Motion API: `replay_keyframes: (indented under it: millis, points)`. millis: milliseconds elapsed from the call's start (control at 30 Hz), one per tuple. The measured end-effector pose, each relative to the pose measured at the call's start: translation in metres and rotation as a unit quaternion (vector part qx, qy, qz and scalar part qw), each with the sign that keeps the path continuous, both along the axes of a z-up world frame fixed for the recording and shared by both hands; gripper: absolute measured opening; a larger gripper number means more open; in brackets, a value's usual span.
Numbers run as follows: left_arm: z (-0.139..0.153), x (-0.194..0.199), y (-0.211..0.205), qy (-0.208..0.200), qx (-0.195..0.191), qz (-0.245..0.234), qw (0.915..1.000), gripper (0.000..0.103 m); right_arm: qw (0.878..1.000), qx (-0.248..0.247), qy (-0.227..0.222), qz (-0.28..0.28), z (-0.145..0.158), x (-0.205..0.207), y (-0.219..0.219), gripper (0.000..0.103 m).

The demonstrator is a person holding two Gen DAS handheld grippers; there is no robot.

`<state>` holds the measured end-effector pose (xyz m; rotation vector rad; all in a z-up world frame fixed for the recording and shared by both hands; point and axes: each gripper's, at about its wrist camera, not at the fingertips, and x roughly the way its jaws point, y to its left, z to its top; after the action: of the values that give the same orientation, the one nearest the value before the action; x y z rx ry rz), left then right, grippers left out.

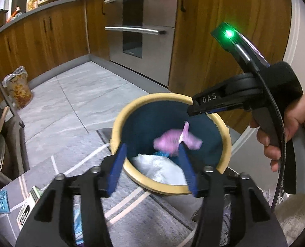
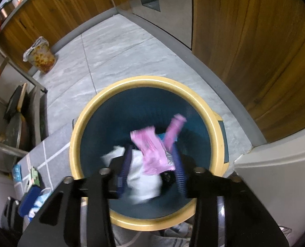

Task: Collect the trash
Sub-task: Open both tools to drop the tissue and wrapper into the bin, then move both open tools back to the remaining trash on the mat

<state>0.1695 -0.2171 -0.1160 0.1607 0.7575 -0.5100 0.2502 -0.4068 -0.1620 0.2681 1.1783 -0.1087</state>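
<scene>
Lettering: "DAS" on right gripper (image 1: 195, 108)
Left gripper (image 1: 152, 164): spread, empty, over bin (image 1: 119, 123)
Right gripper: spread; pink wrapper (image 2: 152, 150) blurred between fingers

my two grippers above the bin (image 2: 78, 121), wrapper (image 2: 152, 150) and paper (image 2: 142, 183) inside, rug (image 2: 55, 142) to its left

The bin (image 2: 216, 111) has a smooth, matt cream plastic rim and a dark blue inner wall. In it lie a thin, crinkly pink plastic wrapper (image 2: 152, 152) and crumpled white paper (image 2: 142, 183) — both blurred. The floor (image 1: 74, 94) is matt grey stone-look tile; the cabinets (image 1: 224, 41) are grained wood — the oven (image 1: 152, 20) brushed metal with 2 glossy handles.
</scene>
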Motion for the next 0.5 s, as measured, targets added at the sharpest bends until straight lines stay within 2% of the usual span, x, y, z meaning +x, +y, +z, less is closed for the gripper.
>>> replay_keyframes:
  millis: [67,133,267,333,500]
  points:
    - [0.003,-0.002,0.003,-0.003,0.000,0.004,1.0000,0.061,1.000,0.001,-0.004,-0.001,0.002,-0.002,0.001,0.057]
    - [0.006,-0.004,0.008,-0.010,0.002,0.013,0.9999,0.071,1.000,0.004,-0.010,-0.002,0.005,-0.005,0.004,0.062]
    - [0.014,-0.011,0.021,-0.021,0.004,0.032,0.9993,0.079,0.999,0.015,-0.031,0.001,0.017,-0.013,0.013,0.078]
    - [0.019,-0.015,0.030,-0.027,0.003,0.043,0.9987,0.085,0.999,0.019,-0.040,0.004,0.023,-0.018,0.019,0.080]
    - [0.035,-0.029,0.063,-0.044,-0.004,0.078,0.9959,0.091,0.998,0.029,-0.062,0.012,0.038,-0.032,0.035,0.087]
